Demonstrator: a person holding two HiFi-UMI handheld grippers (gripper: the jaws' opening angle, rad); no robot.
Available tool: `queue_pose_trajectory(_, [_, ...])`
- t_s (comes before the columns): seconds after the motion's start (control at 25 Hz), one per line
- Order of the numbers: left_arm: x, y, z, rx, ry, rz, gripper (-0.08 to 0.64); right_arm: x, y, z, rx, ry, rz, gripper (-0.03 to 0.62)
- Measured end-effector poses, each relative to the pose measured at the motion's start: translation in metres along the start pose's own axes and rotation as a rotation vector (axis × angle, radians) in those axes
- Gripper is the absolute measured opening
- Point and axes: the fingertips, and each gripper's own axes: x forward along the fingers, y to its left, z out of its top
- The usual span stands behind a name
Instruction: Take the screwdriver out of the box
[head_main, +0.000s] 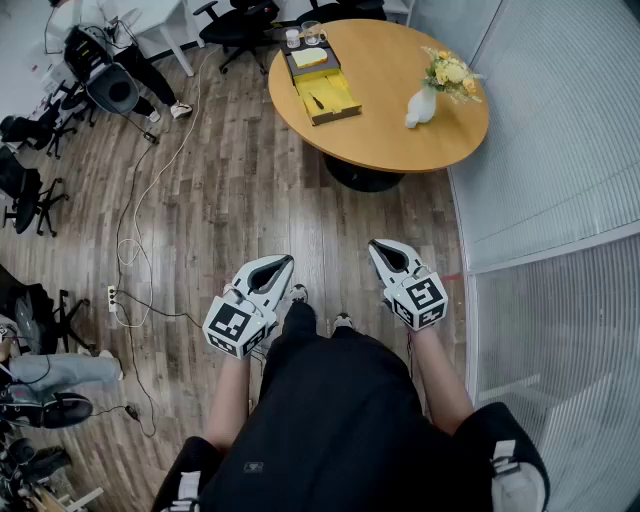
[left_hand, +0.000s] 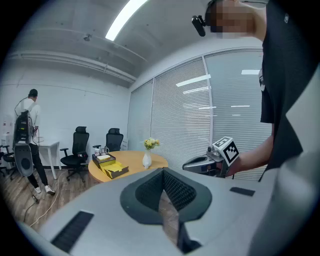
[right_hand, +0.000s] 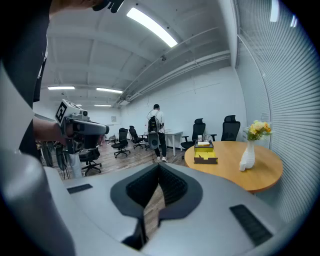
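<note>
- Left gripper (head_main: 281, 264): jaws closed tip to tip, nothing between them, held in front of person's waist.
- Box (head_main: 322, 85): uncovered on round table (head_main: 400, 160), well apart from both grippers. Dark sliver in yellow tray looks like screwdriver (head_main: 316, 101).
- Right gripper (head_main: 379, 247): jaws pressed together, empty.
- Progress: 0 of 3 steps done. Approach, grasp and lift-out remain.
</note>
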Motion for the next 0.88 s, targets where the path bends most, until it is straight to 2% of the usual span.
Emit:
queue_pose_trajectory(0.28, [0.002, 0.0, 0.002, -0.001, 0.003, -0.002, 0.003, 0.001, -0.002, 0.0, 0.008, -0.003, 0.001, 0.005])
queue_pose_trajectory(0.44, [0.001, 0.005, 0.002, 0.025, 0.021, 0.012, 0.003, 0.005, 0.001, 0.004, 0.005, -0.021, 0.011, 0.005])
queue_pose_trajectory(0.88, [0.008, 0.033, -0.003, -0.011, 0.006, -0.016, 0.003, 0.028, -0.003, 0.003, 0.002, 0.0, -0.027, 0.005])
